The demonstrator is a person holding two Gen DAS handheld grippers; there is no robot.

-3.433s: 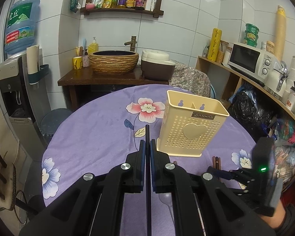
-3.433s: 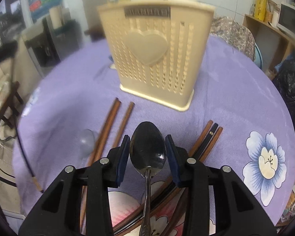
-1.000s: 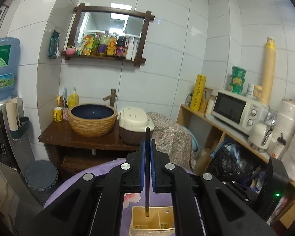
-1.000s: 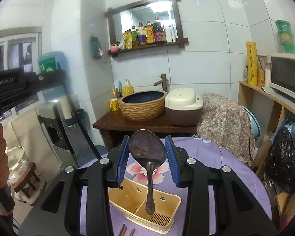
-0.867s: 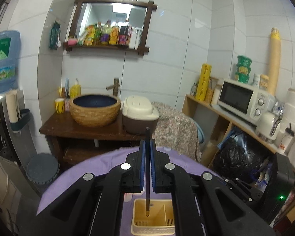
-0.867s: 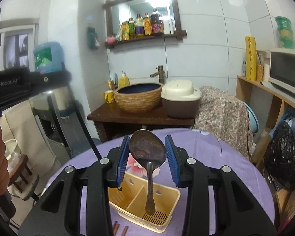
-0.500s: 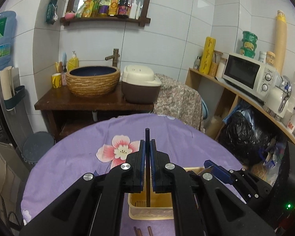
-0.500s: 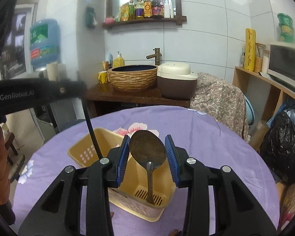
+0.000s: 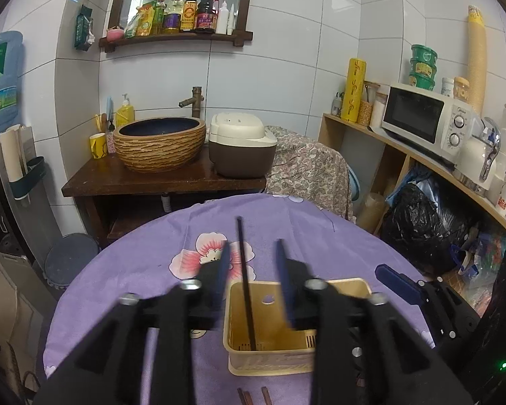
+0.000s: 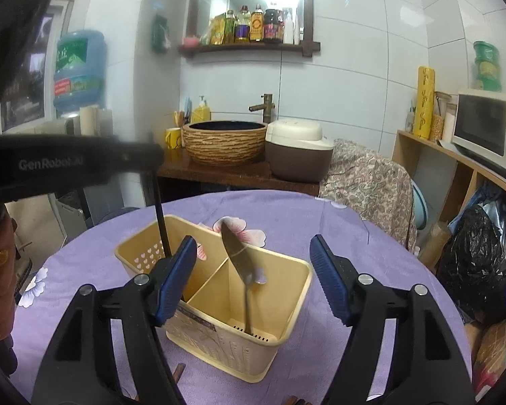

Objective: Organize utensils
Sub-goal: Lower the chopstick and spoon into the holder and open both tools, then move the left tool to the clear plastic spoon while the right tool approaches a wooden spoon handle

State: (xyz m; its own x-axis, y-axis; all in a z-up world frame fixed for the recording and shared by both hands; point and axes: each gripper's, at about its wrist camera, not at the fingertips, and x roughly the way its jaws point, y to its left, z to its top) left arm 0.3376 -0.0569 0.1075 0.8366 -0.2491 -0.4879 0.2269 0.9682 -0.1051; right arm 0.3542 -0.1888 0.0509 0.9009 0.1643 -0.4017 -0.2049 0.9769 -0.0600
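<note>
Two grippers hang over a cream plastic utensil holder [image 10: 216, 307] that stands on a round table under a purple flowered cloth [image 9: 145, 270]. The left gripper [image 9: 251, 266] has just been opening: its blue-padded fingers [image 9: 221, 270] stand apart on either side of a thin black chopstick [image 9: 244, 276], and neither pad touches it. The chopstick stands nearly upright, its lower end down on the slotted floor of the holder's left compartment as the left wrist view shows it.

The right gripper [image 10: 253, 278] has just been opening as well, and its jaws are spread wide, clear of a metal spoon [image 10: 241, 266]. The spoon (blurred in the frame) stands bowl-up and tilted in the holder's near right compartment, handle tip on the slotted floor. In the right wrist view the chopstick [image 10: 162, 226] rises from the far left compartment, beyond the centre divider.

A few brown chopsticks [image 9: 253, 396] lie on the cloth just in front of the holder. Behind the table, a woven-pattern basin [image 9: 160, 146] and a rice cooker [image 9: 241, 150] sit on a dark wooden stand.
</note>
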